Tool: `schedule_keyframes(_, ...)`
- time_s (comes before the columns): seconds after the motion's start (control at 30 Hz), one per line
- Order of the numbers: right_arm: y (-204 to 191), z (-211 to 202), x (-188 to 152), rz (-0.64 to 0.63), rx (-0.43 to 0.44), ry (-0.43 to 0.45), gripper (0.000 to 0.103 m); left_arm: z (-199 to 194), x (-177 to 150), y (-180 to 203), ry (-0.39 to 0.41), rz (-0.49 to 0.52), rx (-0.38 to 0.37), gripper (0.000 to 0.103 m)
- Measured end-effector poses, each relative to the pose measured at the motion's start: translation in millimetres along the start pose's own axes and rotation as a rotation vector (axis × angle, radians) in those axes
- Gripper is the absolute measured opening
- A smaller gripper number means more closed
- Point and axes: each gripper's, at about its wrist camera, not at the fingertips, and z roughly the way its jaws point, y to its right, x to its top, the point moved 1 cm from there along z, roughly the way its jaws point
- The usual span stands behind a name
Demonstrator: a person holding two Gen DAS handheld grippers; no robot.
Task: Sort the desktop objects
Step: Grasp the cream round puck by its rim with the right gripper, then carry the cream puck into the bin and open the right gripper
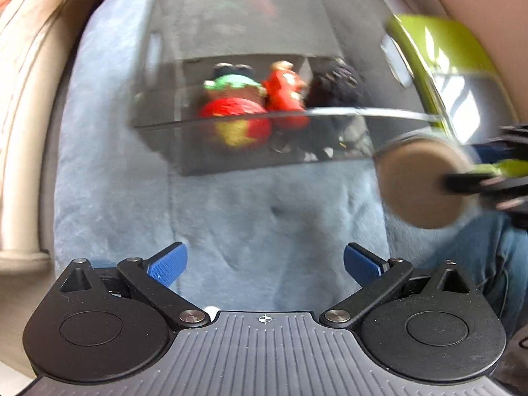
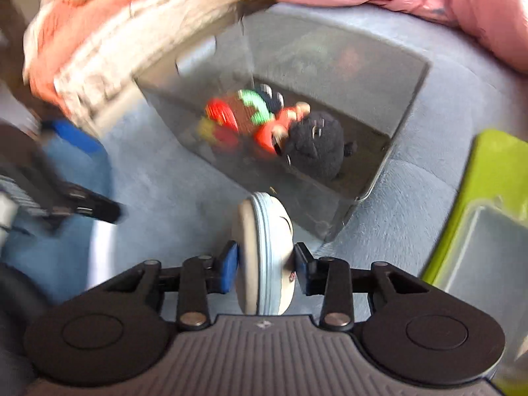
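One pale blue plush cover [image 1: 250,217] under clear box [image 2: 389,99].

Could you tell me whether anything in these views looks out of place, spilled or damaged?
Nothing stands out. The plush toys lie together inside the clear box, nothing has spilled onto the blue fabric, and the right gripper holds the round zip pouch on edge between its pads. Blur hides fine detail.

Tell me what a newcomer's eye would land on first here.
The bright red, green and yellow knitted toys inside the clear box on the blue plush cover, beside a black fuzzy toy. Nearer, the right gripper clamps a round beige zippered pouch edge-on.
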Motion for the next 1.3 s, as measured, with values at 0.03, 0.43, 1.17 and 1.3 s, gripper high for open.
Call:
schedule_keyframes(0.03,0.2,-15.6,12.3,0.018,0.002,0.029,0.039,-0.4,1.3,-12.3,0.007,-0.038,-0.011,0.103)
schedule_keyframes(0.43,30.8,63.2,179.0,0.588,0.162,-0.016,0.039,22.7,-7.9,-82.2,0.026,-0.241,-0.257,0.103)
schedule_keyframes(1.17,48.3,99.4,160.1,0.697,0.256,0.083,0.046,-13.5,35.5,-135.7,0.239,-0.402,-0.255,0.103)
schedule_keyframes(1.3,70.6,12.7,101.3,0.71,0.206,0.319,0.056,-25.7,78.9,-95.7,0.208,-0.247,-0.222,0.103)
